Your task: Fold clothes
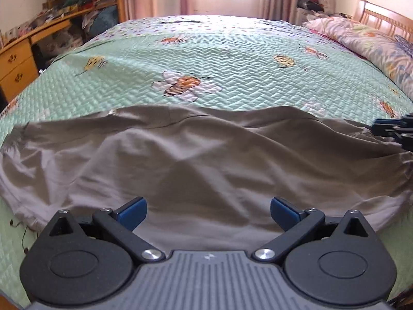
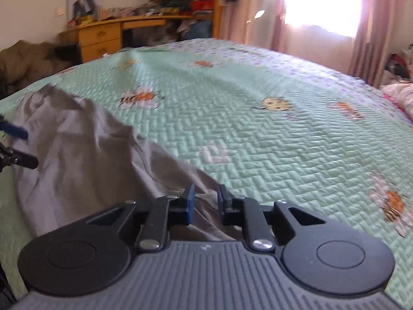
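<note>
The green quilted bedspread (image 1: 232, 59) lies bare from 10 through 12 to 2 o'clock in the left wrist view, open for a gripper to pass. The rumpled grey garment (image 1: 180, 155) spreads across the near half, its raised folds in the way. At 3 o'clock the right gripper (image 1: 395, 131) blocks that edge. A pillow (image 1: 361, 36) bounds 2 o'clock, a wooden desk (image 1: 18, 62) 10 o'clock.

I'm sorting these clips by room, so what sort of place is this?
Most likely a lived-in bedroom: a bed under a green quilted bedspread with pillows by a wooden headboard, a cluttered wooden desk with shelves, and a curtained window.
</note>
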